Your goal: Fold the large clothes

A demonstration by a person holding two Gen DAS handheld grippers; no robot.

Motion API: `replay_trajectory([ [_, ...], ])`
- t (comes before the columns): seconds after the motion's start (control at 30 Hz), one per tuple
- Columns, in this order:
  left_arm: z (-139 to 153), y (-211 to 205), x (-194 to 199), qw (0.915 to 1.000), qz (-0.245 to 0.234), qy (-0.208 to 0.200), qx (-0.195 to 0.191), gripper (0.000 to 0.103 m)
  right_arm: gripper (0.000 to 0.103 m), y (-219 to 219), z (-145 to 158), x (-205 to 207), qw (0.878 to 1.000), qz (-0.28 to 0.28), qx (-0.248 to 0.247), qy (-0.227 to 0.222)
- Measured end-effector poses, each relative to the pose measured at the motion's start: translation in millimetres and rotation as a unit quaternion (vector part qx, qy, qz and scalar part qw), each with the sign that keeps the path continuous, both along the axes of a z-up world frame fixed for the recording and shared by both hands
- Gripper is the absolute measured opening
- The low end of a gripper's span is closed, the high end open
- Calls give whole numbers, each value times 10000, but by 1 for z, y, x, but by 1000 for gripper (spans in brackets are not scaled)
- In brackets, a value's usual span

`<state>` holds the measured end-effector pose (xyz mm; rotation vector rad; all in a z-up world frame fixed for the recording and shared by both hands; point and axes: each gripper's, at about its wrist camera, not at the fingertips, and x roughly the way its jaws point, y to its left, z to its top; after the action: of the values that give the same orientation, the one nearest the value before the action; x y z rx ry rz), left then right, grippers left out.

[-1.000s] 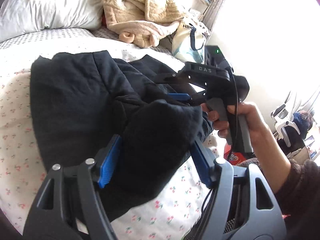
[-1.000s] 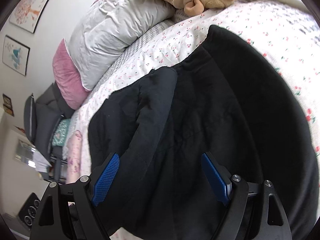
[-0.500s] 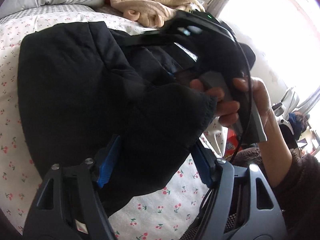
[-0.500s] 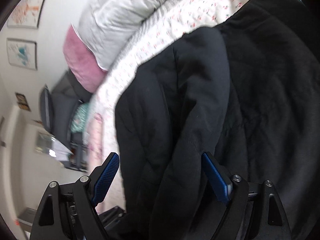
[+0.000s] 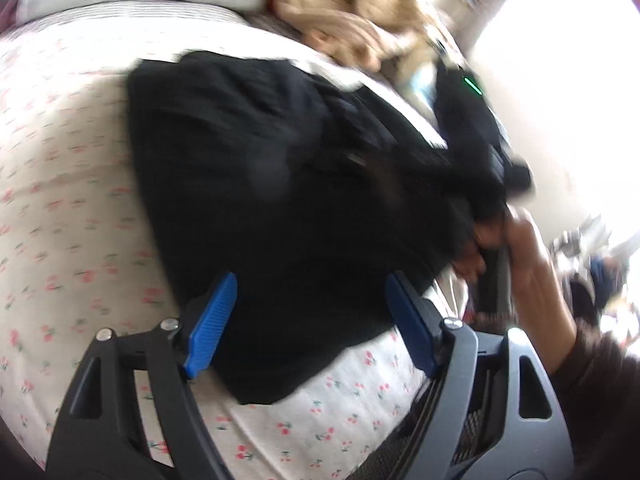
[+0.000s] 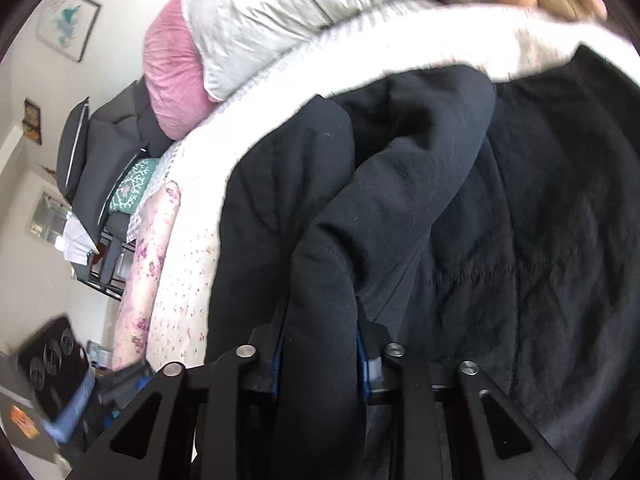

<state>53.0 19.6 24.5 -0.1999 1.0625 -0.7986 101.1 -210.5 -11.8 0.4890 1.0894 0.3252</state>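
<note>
A large black quilted jacket (image 5: 280, 180) lies bunched on the cherry-print bed. My left gripper (image 5: 310, 320) hovers low over its near edge. Its jaws are opening: the blue pads (image 5: 212, 320) stand wide apart, with the cloth lying between them and not pinched. In the right wrist view my right gripper (image 6: 320, 356) is closing, and its pads clamp a thick fold of the jacket (image 6: 520, 220). The fold runs up and away from the jaws. The left wrist view is blurred; it shows the right gripper's black body (image 5: 472, 120) and the hand (image 5: 528, 264) holding it at the jacket's right side.
The cherry-print sheet (image 5: 60, 200) spreads around the jacket. A white pillow (image 6: 300, 12) and a pink cushion (image 6: 176, 76) lie at the head of the bed. A beige fleece heap (image 5: 352, 8) sits behind the jacket. A dark rack with bags (image 6: 100, 152) stands beside the bed.
The right jaws, wide apart earlier, have closed on a fold of the jacket. The left pads have spread and let the bulging cloth settle on the bed. Both views have swung across the bed.
</note>
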Motion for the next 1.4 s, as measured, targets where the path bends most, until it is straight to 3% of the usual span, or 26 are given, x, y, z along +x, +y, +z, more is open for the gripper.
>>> replay_trajectory([
  [0.1,-1,23,9,9981,575,88,-199,78,22,-5,24,-5,9989,35,13,-473],
  [0.2,-12,29,16,9959,860,223,-194,78,22,-24,49,-12,9959,-21,33,-902],
  [0.3,-26,14,24,9956,883,280,-131,78,21,-62,66,-22,9926,-179,67,-1201],
  [0.4,-34,-6,29,9964,733,387,-191,78,21,-98,68,-32,9916,-395,44,-1229],
  [0.63,-42,-49,38,9956,434,700,-444,78,22,-188,41,-60,9910,-1110,-57,-748],
  [0.7,-44,-62,38,9958,335,716,-459,78,29,-198,24,-62,9906,-1255,-371,-406],
  [0.73,-45,-67,37,9962,308,690,-443,78,40,-201,17,-65,9897,-1289,-550,-283],
  [0.8,-45,-75,35,9970,323,568,-420,78,46,-205,7,-73,9900,-1281,-543,-232],
  [0.87,-44,-76,40,9969,392,534,-426,78,57,-209,17,-77,9893,-1339,-570,-129],
  [0.97,-43,-74,45,9957,563,575,-460,79,65,-216,42,-88,9844,-1619,-633,-268],
  [1.03,-43,-74,47,9959,610,502,-434,79,65,-222,57,-100,9809,-1825,-358,-575],
  [1.1,-42,-76,47,9968,605,364,-376,79,65,-218,63,-101,9826,-1694,45,-759],
  [1.2,-42,-78,48,9968,641,309,-357,79,65,-204,61,-85,9872,-1398,284,-720],
  [1.4,-43,-78,49,9955,826,317,-348,79,65,-197,17,-51,9904,-1300,-439,189],
])
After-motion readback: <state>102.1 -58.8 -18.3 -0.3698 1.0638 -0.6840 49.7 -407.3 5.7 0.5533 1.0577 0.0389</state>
